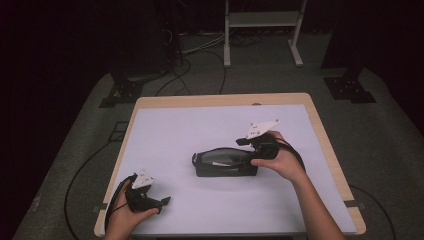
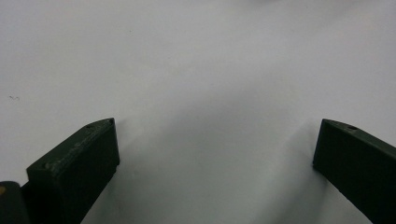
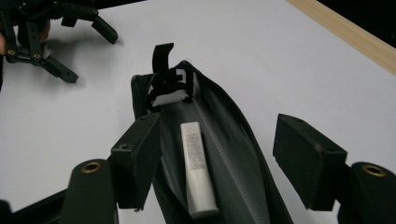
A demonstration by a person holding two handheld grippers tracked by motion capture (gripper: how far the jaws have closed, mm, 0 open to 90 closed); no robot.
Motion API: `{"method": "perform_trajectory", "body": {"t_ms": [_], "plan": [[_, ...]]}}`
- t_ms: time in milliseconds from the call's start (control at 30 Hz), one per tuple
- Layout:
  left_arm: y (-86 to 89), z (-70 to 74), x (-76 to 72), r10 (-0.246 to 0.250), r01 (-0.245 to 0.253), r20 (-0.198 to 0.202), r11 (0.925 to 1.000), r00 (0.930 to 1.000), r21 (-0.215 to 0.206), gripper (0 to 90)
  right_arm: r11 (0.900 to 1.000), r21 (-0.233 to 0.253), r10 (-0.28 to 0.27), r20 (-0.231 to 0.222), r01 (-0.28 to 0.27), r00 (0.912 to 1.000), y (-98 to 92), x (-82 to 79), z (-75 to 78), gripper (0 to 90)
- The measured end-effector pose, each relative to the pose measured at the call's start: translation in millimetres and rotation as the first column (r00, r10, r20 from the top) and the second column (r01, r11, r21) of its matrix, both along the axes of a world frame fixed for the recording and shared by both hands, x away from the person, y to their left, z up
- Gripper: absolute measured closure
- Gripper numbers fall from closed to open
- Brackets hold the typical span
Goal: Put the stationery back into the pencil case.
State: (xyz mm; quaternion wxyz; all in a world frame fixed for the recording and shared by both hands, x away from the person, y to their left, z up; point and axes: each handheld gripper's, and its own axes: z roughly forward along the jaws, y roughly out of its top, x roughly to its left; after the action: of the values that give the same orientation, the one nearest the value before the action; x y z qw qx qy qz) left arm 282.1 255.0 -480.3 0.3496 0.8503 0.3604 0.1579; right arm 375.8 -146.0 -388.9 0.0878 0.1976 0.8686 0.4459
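A black pouch (image 3: 219, 154) lies open mid-bench (image 1: 170, 125) with a white tube (image 3: 196, 168) inside (label unreadable). Right tongs (image 3: 224, 158) gape wide around its mouth; left tongs (image 2: 215, 154) gape wide, holding nothing.

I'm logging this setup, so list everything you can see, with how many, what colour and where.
pouch: one, black, unzipped, lying at the middle of the table
tube: one, white, lying inside the open pouch
table: one, white top with a light wood edge, in the middle of the high view
frame: one, white, on the floor beyond the table
cables: several, black and pale, on the floor beyond the table
left gripper: one, black, open, low over the table's near left corner
right gripper: one, black, open, jaws either side of the pouch's open mouth
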Motion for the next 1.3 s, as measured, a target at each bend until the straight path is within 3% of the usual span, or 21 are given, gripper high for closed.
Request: {"method": "perform_trajectory", "body": {"t_ms": [567,867,1300], "plan": [[-0.1,0.0,-0.3,0.0,0.0,0.0,1.0,1.0,0.0,0.0,0.995,-0.003,-0.104,0.017,0.104,0.9944,-38.4,-20.3,-6.2,26.3],[0.1,0.1,-0.2,-0.002,0.002,0.0,1.0,1.0,0.004,0.0,0.985,0.015,-0.171,0.005,0.171,0.9852,-61.6,-35.0,-16.5,23.4],[0.0,0.1,-0.3,-0.001,0.001,0.001,1.0,1.0,0.004,0.0,0.971,0.002,-0.241,-0.02,0.241,0.9703,-86.7,-52.1,-33.9,21.4]]}}
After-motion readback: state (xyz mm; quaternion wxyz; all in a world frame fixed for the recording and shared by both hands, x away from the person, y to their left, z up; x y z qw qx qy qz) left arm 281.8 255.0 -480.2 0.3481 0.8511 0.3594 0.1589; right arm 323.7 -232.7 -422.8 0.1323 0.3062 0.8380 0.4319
